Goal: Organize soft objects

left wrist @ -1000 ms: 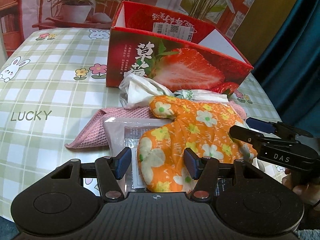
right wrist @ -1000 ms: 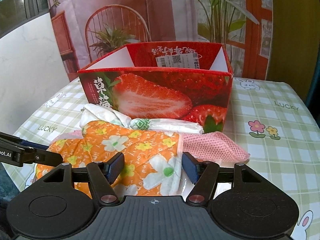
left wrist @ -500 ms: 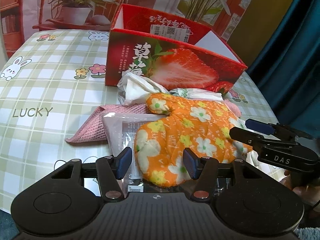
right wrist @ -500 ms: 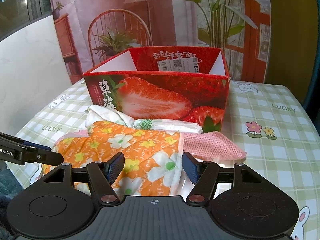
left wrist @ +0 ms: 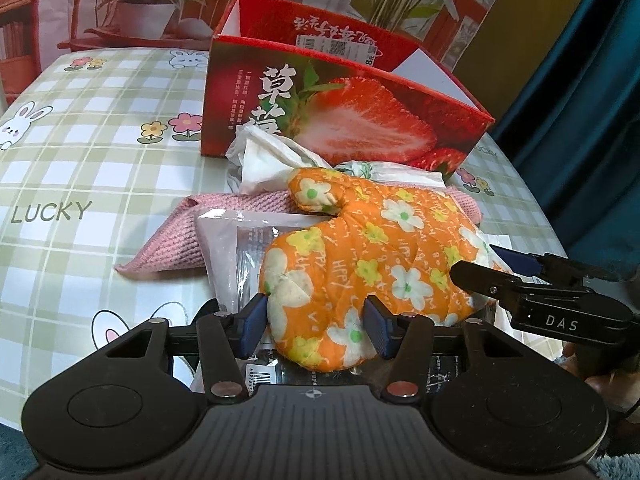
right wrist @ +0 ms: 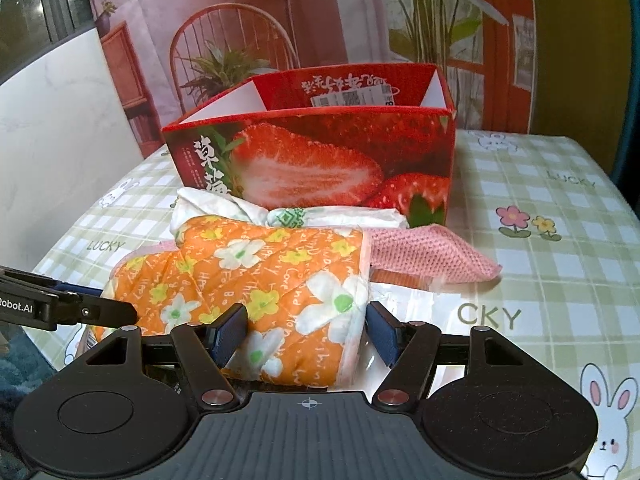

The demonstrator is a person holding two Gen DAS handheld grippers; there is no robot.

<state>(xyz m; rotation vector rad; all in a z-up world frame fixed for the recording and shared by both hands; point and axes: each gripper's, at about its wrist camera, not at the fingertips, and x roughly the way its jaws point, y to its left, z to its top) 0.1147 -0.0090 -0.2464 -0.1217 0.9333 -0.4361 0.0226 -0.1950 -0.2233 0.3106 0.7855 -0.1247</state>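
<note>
Black tongs (left wrist: pixel 316 326) with blue pads (left wrist: pixel 252 322), silver screws, white "DAS" lettering.

A green and white checked tablecloth (left wrist: pixel 100 168) covers the table. It has little bunnies (left wrist: pixel 22 122), flowers (right wrist: pixel 526 222) and the word LUCKY (left wrist: pixel 50 212) on it. Behind the table hangs a big picture wall with a red chair (right wrist: pixel 232 52) and a potted plant (left wrist: pixel 148 4). A dark blue curtain (left wrist: pixel 580 80) hangs at the side.
</note>
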